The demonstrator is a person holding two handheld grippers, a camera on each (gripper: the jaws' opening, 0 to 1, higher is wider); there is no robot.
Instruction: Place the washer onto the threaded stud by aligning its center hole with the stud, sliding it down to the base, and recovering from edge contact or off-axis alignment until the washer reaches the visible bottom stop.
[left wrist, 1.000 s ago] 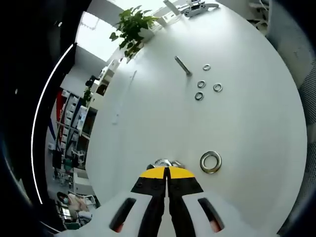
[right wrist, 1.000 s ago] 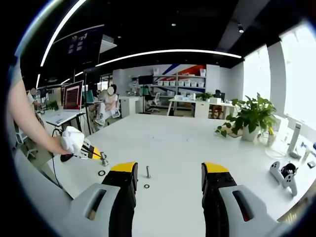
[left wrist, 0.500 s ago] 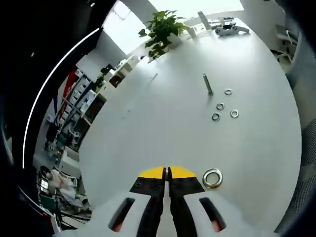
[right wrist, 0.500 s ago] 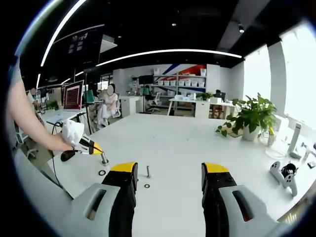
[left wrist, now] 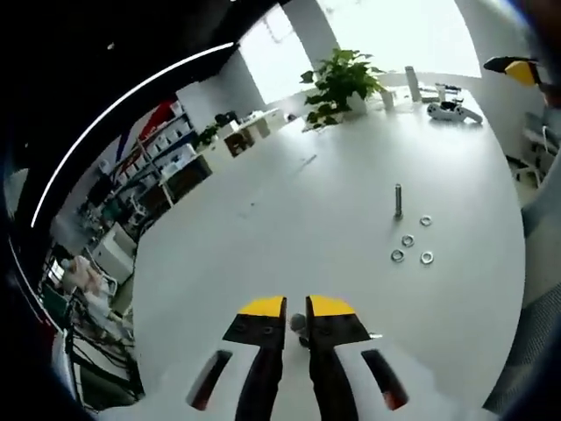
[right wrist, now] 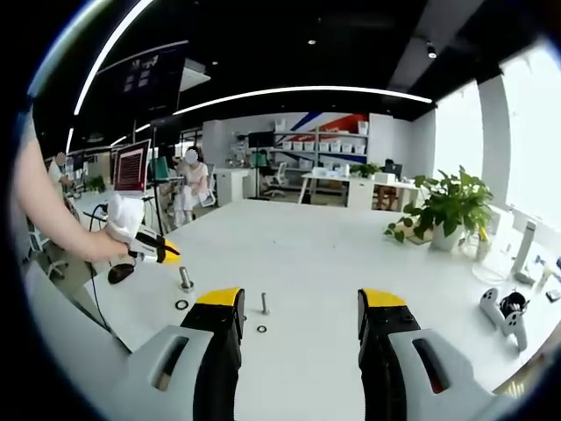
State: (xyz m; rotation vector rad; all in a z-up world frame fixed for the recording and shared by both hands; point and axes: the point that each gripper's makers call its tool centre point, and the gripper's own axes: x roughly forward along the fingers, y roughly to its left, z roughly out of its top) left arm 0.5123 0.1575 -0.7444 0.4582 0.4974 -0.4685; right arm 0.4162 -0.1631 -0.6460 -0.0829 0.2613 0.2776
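On the white table (left wrist: 263, 237), stud (left wrist: 397, 200) stands upright near three washers (left wrist: 408, 240). Left gripper (left wrist: 296, 309) slightly parted, grasping nothing; right gripper (right wrist: 298, 303) spread wide, empty.

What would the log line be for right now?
left gripper: jaws slightly parted | right gripper: open, empty | large washer: flat on table, beside short stud

White table (left wrist: 263, 219), plain and unpatterned. Threaded stud (left wrist: 397, 200) grey metal; beside it, small washers (left wrist: 408, 240) silver-grey. Left gripper (left wrist: 296, 307): yellow tips, black jaws, white body with red slots. Right gripper (right wrist: 298, 303): the same yellow, black and white. Green potted plant (left wrist: 340, 81) beyond the stud, at the table's far end.
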